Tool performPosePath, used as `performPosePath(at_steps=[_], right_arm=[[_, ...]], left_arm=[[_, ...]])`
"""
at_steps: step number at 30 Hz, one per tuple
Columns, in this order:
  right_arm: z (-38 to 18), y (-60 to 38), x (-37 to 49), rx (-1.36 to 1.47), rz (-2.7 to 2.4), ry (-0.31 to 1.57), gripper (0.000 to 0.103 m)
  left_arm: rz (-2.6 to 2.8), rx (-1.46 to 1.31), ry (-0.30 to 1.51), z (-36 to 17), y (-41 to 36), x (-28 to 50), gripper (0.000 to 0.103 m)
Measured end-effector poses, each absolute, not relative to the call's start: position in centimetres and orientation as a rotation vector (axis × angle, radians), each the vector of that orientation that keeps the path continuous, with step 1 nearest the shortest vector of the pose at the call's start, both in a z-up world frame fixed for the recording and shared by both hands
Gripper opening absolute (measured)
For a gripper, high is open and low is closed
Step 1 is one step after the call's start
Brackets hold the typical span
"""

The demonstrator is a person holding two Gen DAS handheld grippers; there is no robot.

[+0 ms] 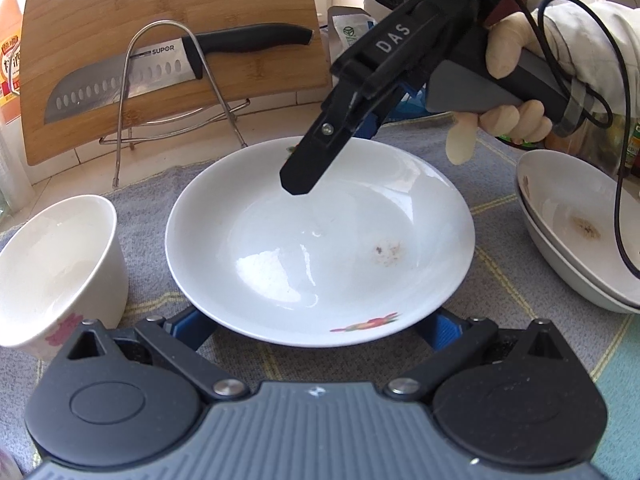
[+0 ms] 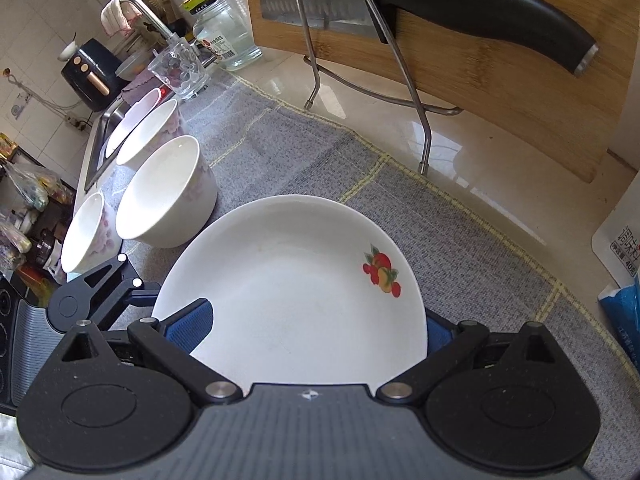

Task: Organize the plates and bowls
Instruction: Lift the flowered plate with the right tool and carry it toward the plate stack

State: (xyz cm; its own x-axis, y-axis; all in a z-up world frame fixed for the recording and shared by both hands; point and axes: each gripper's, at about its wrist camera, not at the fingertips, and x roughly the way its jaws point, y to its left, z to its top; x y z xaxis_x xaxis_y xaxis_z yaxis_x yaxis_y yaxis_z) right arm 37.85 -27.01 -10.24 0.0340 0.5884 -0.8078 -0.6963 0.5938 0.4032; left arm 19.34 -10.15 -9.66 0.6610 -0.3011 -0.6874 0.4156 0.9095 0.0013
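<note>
Four white ceramic bowls with pink flower prints (image 2: 168, 192) stand in a row on the left in the right wrist view; the nearest one (image 1: 56, 268) shows at the left edge of the left wrist view. One white shallow plate with a red fruit print (image 1: 320, 248) lies in the middle. Two more white shallow plates, stacked and stained (image 1: 576, 232), sit at the right.

All rest on a grey woven cloth with yellow lines (image 2: 460, 264) spread over a pale glossy counter (image 2: 360, 92). Behind, a bamboo cutting board (image 1: 160, 40) leans in a wire rack (image 1: 168, 92) with one black-handled knife (image 1: 176, 68). At the far left of the kitchen are a steel sink (image 2: 100, 148), a faucet (image 2: 148, 12) and a clear glass (image 2: 180, 68).

The left gripper (image 1: 316, 328) has its blue fingers spread wide, one at each side of the middle plate's near rim; whether they touch it cannot be told. The right gripper (image 2: 316, 332), held by a gloved hand (image 1: 512, 84), is clamped on the opposite rim of that plate.
</note>
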Motion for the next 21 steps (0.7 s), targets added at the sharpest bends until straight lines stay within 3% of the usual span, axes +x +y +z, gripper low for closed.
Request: performPosePath(at_steps=[21], right_arm=[[-10.13,-27.10,38.67,-0.024,0.996,1.211,0.103]], left_arm=[[-0.416,0.178,0.767,-9.45,-10.19,19.79,0.102]])
